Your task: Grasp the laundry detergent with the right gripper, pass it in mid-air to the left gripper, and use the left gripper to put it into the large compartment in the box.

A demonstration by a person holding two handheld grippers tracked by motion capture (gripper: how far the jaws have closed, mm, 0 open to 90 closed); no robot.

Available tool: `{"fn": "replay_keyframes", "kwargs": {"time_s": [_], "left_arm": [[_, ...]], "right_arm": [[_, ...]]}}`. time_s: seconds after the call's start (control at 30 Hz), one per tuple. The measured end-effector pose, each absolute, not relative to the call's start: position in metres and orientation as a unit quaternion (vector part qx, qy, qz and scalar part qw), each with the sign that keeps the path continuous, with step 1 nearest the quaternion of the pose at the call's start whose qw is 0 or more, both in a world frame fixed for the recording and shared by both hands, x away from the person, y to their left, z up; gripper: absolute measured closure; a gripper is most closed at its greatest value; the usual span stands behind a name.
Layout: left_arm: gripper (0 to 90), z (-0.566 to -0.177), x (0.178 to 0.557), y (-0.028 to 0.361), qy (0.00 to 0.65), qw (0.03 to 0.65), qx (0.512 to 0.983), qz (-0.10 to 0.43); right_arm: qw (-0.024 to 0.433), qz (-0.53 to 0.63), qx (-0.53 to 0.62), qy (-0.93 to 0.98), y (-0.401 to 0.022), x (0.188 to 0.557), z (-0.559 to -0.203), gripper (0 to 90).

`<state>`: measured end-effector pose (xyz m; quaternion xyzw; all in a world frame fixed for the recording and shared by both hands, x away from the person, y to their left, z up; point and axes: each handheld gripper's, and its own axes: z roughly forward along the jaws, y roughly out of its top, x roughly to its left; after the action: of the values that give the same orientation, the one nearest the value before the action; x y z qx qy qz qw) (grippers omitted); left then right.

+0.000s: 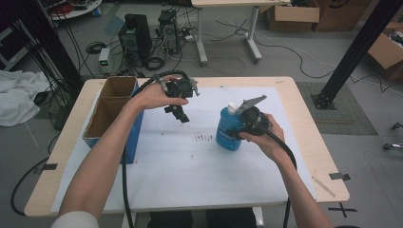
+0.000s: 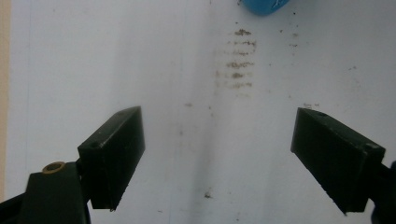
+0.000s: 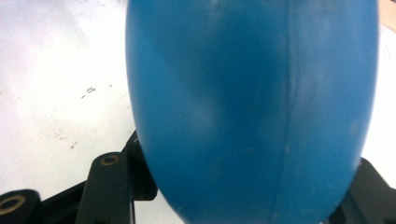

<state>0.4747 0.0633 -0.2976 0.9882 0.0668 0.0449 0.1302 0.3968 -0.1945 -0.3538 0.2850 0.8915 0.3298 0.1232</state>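
The desk [image 1: 304, 118] fills the middle of the high view, a pale wooden top almost wholly covered by a white sheet [image 1: 190, 161] that carries a patch of dark smudges [image 1: 204, 137] near its centre. At the left edge of the desk, in the left-centre of the frame, an open cardboard box [image 1: 111, 107] with a blue outer wall stands with its flaps up.

Right of centre in the high view a blue bottle [image 1: 229, 129] with a white cap stands upright on the sheet, well apart from the box. The right gripper [image 1: 244, 124] comes at it from the right, its grey three-cornered plate tilted above the bottle's shoulder and its cable trailing back along the forearm towards the bottom of the frame. In the right gripper view the blue body of the bottle [image 3: 252, 107] bulges between the two black fingers [image 3: 112, 186], which press on its sides low in the frame: the gripper is pinching the bottle.

The left gripper [image 1: 179, 114] is held above the sheet in the upper middle of the high view, to the left of the bottle and not touching it, pointing down. In the left gripper view its fingers [image 2: 114, 154] stand wide apart over the smudged sheet with nothing between them, and a small blue part of the bottle [image 2: 264, 5] shows at the top edge.
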Motion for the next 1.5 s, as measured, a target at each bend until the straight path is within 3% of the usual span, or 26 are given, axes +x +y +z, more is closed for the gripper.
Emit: {"fn": "replay_keyframes", "kwargs": {"time_s": [1.1,1.5], "left_arm": [[18.3,-0.297,0.473,0.062,0.067,0.134,0.988,0.046],[18.3,-0.291,0.47,0.069,0.069,0.142,0.986,0.051]], "right_arm": [[0.115,0.365,0.274,0.882,-0.201,0.397,-0.358,45.6],[0.111,0.371,0.23,0.893,-0.192,0.392,-0.343,45.5]]}}
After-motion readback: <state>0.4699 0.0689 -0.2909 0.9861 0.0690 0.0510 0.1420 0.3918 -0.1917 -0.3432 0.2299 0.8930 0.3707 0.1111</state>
